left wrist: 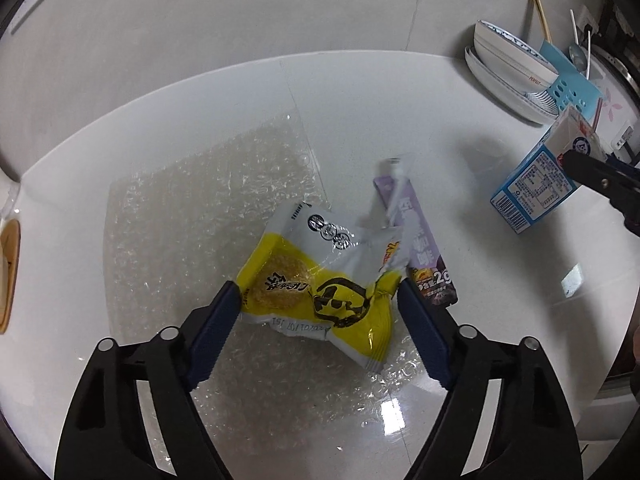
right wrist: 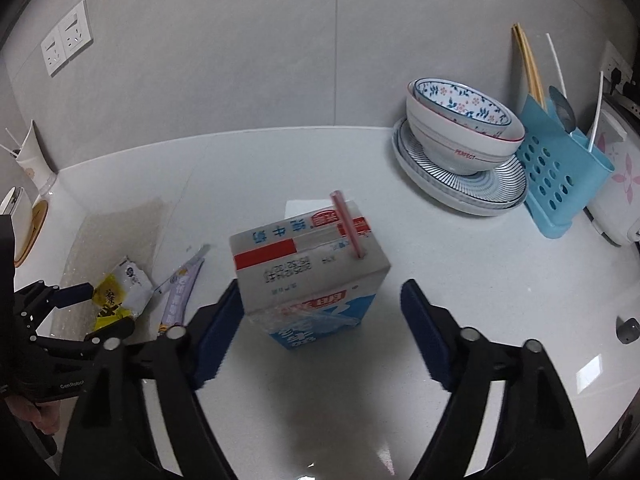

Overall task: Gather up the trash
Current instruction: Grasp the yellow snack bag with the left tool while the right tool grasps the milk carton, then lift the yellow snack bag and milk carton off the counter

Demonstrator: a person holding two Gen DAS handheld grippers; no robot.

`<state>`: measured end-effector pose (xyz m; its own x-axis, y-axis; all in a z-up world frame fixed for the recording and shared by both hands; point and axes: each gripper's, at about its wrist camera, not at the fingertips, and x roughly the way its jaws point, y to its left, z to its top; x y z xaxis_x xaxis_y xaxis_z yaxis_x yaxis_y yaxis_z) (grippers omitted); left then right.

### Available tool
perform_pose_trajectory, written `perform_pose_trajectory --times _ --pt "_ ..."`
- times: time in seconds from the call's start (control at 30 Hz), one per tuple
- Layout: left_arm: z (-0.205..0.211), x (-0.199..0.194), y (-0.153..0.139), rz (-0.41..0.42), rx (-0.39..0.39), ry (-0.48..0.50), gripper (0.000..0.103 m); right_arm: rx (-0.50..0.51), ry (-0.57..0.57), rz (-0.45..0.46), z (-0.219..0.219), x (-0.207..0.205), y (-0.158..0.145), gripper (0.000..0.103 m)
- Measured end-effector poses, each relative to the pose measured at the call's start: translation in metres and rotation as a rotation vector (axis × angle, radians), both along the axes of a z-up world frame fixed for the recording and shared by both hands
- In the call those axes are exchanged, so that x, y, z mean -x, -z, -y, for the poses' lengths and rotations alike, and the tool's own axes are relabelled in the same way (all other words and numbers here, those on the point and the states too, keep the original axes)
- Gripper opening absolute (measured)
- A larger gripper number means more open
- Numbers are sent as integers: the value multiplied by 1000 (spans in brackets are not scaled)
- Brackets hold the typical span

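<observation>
Left wrist view: the left gripper (left wrist: 320, 292) is set wide over a yellow snack wrapper (left wrist: 320, 280), which lies crumpled on a sheet of bubble wrap (left wrist: 180, 208) spread on the white counter (left wrist: 500, 288). Both blue pads are seen at the wrapper's two ends, just touching or nearly so; a firm grip cannot be confirmed. A purple sachet (left wrist: 416, 232) lies just beside the wrapper, partly under its edge. In the right wrist view, the right gripper (right wrist: 322, 294) is placed around a blue-and-white milk carton (right wrist: 312, 276) with a pink straw (right wrist: 348, 224), standing on the counter. The left pad is seen against the carton's side, while a clear gap is left at the right pad, so the carton is not clamped. Stacked bowls (right wrist: 464, 128) and a blue utensil holder (right wrist: 560, 176) are seen near the wall.
</observation>
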<state>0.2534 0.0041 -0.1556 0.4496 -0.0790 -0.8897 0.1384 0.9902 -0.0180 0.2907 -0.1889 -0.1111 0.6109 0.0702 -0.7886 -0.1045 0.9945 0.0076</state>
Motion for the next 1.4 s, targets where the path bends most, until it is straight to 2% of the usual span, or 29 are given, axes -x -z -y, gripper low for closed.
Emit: perform_pose_trajectory --times 0.03,0.1,0.13,0.27,0.4,0.67,1.03,1.4 --pt "1 0 -1 7 -6 4 72 -3 -4 0 -1 0 0 65" --pt "2 0 -1 -7 -4 16 47 -7 -1 5 -1 1 1 64" --pt "2 -1 0 -15 1 18 38 -13 -1 7 -1 1 1 64" --pt "5 0 3 -10 -19 24 34 -30 -6 8 0 3 -1 64" --pt "5 0 -4 8 9 17 32 -38 -11 13 1 9 -3 64" --pt "6 3 -11 25 20 23 13 -58 -16 25 5 17 -8 64" --pt "0 31 -49 87 36 -23 10 -81 -26 69 7 49 -38 64" --pt "3 71 -74 104 55 -55 9 -95 -44 100 13 88 -61 64"
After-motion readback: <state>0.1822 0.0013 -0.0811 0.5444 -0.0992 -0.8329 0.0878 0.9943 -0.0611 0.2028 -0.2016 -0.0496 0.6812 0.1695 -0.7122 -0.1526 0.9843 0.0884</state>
